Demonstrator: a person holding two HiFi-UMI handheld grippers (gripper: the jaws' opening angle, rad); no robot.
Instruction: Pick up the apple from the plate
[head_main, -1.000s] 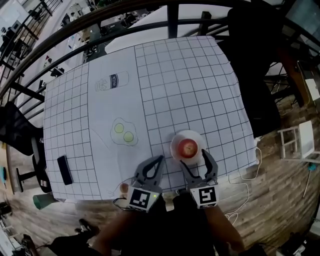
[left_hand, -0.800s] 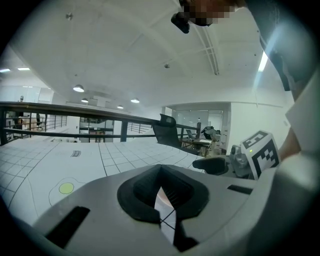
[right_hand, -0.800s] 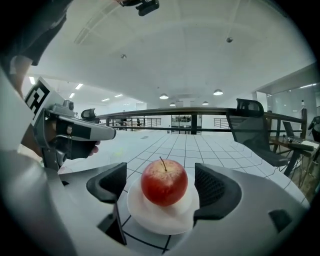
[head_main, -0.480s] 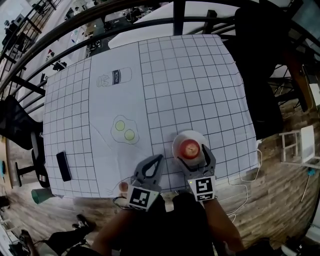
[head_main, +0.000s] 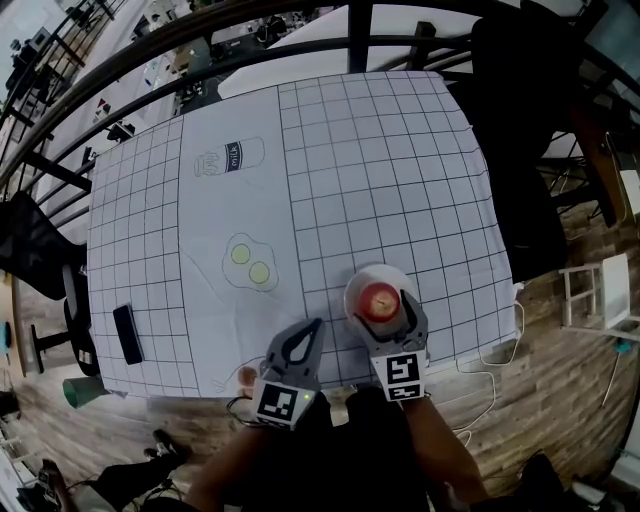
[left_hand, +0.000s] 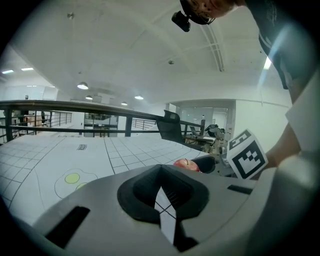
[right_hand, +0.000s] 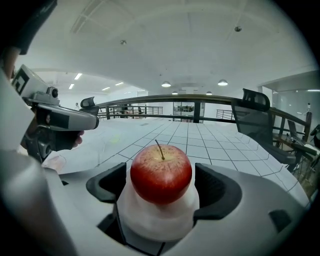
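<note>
In the head view, a table is covered by a white gridded cloth (head_main: 380, 150) on which a milk bottle (head_main: 228, 158) and two fried eggs (head_main: 250, 262) are drawn. A flat black object (head_main: 127, 335) lies near the cloth's left edge. The red apple (head_main: 378, 297) sits on a small white plate (head_main: 352, 284) close to the near edge of the table. The right gripper (head_main: 385, 312) is held just behind the plate, with its jaws spread to either side of it. The left gripper (head_main: 316, 326) is held beside it to the left, with its jaws brought together to a point.

In the left gripper view, the two jaws are seen pressed together at the tip. Only a thin sliver of cloth shows between them and nothing is held. The apple is seen beyond, to the right.

In the right gripper view, the apple stands upright on the plate, stem up, squarely between the jaws. A gap is left on each side, and the pads (right_hand: 220, 187) are not touching the fruit. A dark railing (right_hand: 200, 100) and an office chair (right_hand: 255, 112) are seen past the table.
</note>
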